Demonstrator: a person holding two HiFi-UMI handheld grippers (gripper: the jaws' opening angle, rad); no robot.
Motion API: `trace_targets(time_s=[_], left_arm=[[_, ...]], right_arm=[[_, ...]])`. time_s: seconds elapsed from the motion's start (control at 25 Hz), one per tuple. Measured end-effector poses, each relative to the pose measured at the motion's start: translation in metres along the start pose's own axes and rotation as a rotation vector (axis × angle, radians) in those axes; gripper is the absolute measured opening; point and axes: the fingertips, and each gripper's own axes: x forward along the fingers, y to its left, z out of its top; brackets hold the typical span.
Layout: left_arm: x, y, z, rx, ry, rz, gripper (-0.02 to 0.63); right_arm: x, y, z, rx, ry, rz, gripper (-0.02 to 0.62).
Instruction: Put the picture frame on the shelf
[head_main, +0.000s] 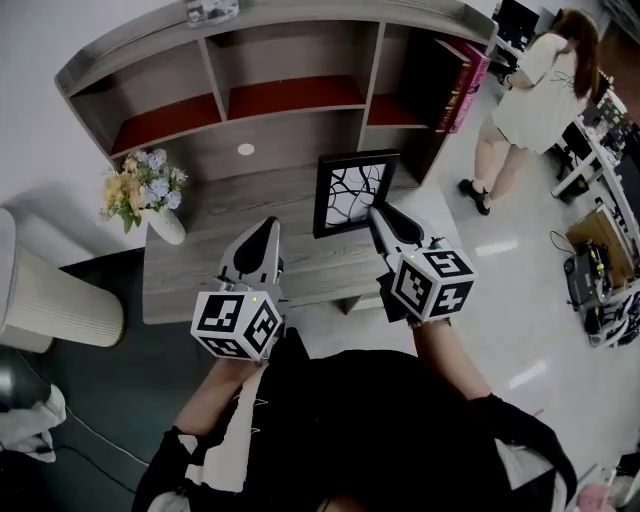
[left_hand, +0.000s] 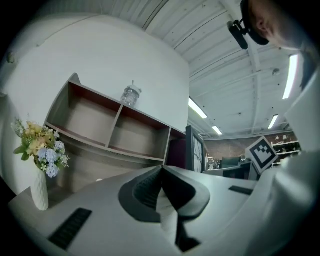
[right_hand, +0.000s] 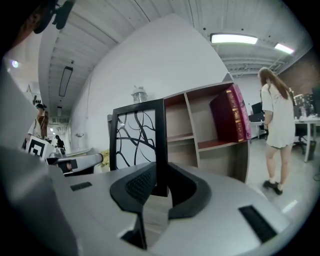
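In the head view, the right hand-held gripper is clamped on the lower right edge of the picture frame, a black frame with a branch pattern; the frame stands upright above the table, just in front of the shelf and in none of its compartments; the left hand-held gripper is beside it, apart from the frame; a vase of flowers stands at the table's left end, a jar sits on top of the shelf, red books fill its right compartment, and a person stands on the floor at the upper right. In the left gripper view, the left hand-held gripper's jaws are together with nothing between them; the frame shows edge-on ahead to the right. In the right gripper view, the jaws press on the frame's right bar, with the shelf behind.
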Motion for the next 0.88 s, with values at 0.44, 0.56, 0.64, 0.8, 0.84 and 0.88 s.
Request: trace_targets(time_s=[0.44, 0.56, 0.64, 0.8, 0.84, 0.88], left_arm=[[0.069, 0.077, 0.037, 0.006, -0.001, -0.085, 0.012], [0.084, 0.098, 0.046, -0.003, -0.002, -0.105, 0.012], [0.091, 0.109, 0.047, -0.012, 0.005, -0.117, 0.012], [0.102, 0.125, 0.051, -0.025, 0.004, -0.139, 0.012], [0.105, 0.128, 0.052, -0.026, 0.003, -0.146, 0.012], [0.107, 0.132, 0.053, -0.027, 0.005, -0.155, 0.012]], right_arm=[[0.084, 0.003, 0.032, 0.005, -0.015, -0.079, 0.073], [0.109, 0.007, 0.044, 0.0, -0.017, -0.087, 0.072], [0.121, 0.01, 0.049, -0.013, -0.012, -0.093, 0.073], [0.139, 0.008, 0.059, 0.022, 0.006, -0.089, 0.072], [0.144, 0.007, 0.062, 0.029, 0.012, -0.09, 0.072], [0.149, 0.006, 0.065, 0.03, 0.022, -0.093, 0.072]])
